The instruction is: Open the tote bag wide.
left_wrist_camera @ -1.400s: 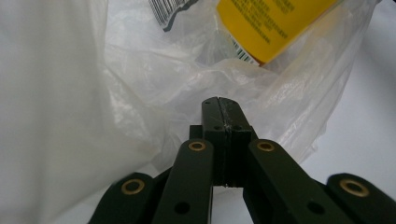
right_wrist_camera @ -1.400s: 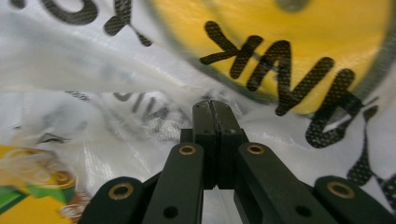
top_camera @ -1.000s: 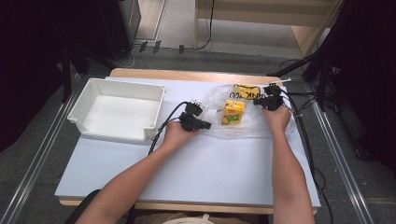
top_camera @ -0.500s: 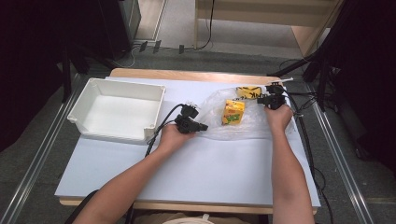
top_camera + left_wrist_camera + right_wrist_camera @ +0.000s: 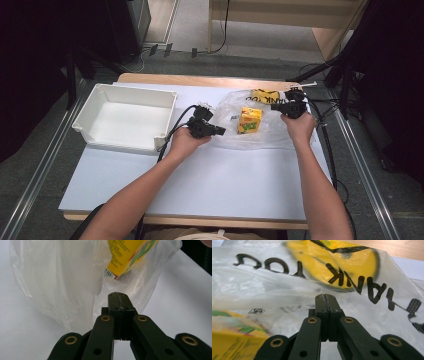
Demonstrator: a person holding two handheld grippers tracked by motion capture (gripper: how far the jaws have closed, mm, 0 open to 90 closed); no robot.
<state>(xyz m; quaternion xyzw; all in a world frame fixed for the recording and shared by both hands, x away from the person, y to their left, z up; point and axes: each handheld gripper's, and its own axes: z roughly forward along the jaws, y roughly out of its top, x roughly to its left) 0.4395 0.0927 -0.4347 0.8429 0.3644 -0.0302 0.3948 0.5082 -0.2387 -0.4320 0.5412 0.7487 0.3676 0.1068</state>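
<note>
From the high view, the clear plastic bag point(image 5: 260, 125) lies on the right half of the pale table point(image 5: 215, 175), with a yellow juice carton point(image 5: 249, 120) inside it; an open white bin point(image 5: 125, 117) sits well to the left. The left gripper point(image 5: 220, 131) is at the bag's left edge and the right gripper point(image 5: 275, 106) at its far right corner, near the yellow-and-black print. In the left gripper view, the jaws are pressed together on a fold of the bag point(image 5: 75, 290) — the carton point(image 5: 130, 255) hangs just above and beyond the tips. In the right gripper view, same story: jaws squeezed together on the plastic point(image 5: 287, 290) right under the printed lettering, with the carton point(image 5: 234, 340) blurry at lower left.
</note>
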